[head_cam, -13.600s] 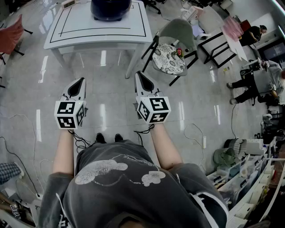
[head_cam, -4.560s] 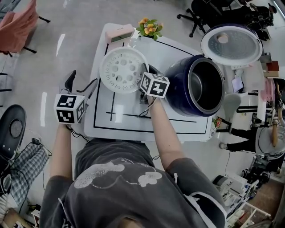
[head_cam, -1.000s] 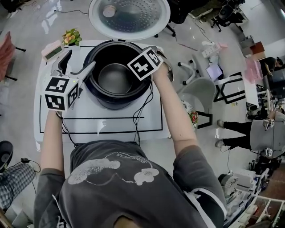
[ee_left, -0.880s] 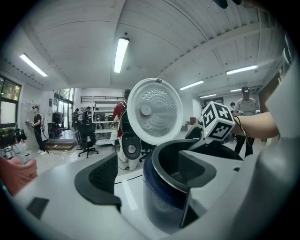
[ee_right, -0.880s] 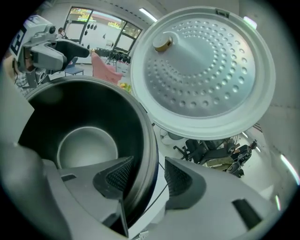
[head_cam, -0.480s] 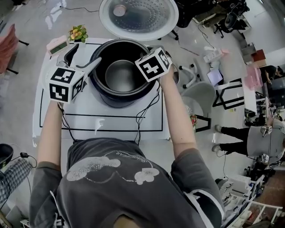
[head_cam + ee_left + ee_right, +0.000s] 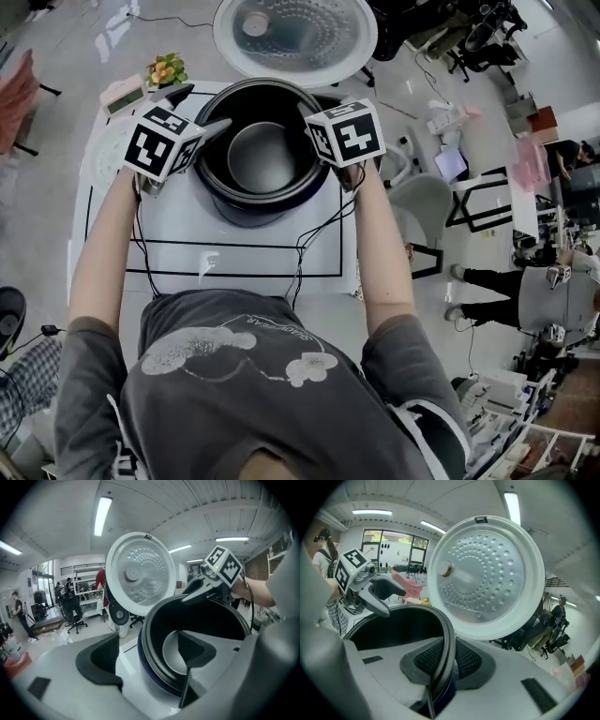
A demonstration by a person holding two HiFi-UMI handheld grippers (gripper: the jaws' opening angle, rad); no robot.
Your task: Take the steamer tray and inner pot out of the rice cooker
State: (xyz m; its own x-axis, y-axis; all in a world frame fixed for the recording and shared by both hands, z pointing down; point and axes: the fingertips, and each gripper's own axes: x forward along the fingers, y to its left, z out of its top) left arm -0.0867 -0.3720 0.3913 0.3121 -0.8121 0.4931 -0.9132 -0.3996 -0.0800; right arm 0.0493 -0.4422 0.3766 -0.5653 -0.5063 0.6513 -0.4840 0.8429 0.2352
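The dark blue rice cooker (image 7: pixel 251 212) stands on the white table with its lid (image 7: pixel 295 37) swung up. The dark inner pot (image 7: pixel 262 155) sits in it. My right gripper (image 7: pixel 309 112) is at the pot's right rim. Its jaws have just been closing, and in the right gripper view (image 7: pixel 447 660) the pads press on that rim (image 7: pixel 449 634). My left gripper (image 7: pixel 199 108) is open and straddles the left rim (image 7: pixel 145 651), one finger outside and one inside. The white perforated steamer tray (image 7: pixel 101 159) lies on the table at the left, partly hidden.
A small flower pot (image 7: pixel 164 67) and a pink clock (image 7: pixel 122 94) stand at the table's (image 7: pixel 187 253) back left corner. A grey chair (image 7: pixel 427 197) is off the table's right edge. People and office chairs are further off.
My left gripper has moved right from beside the cooker to over the pot's left rim. The right gripper has shifted to the right rim.
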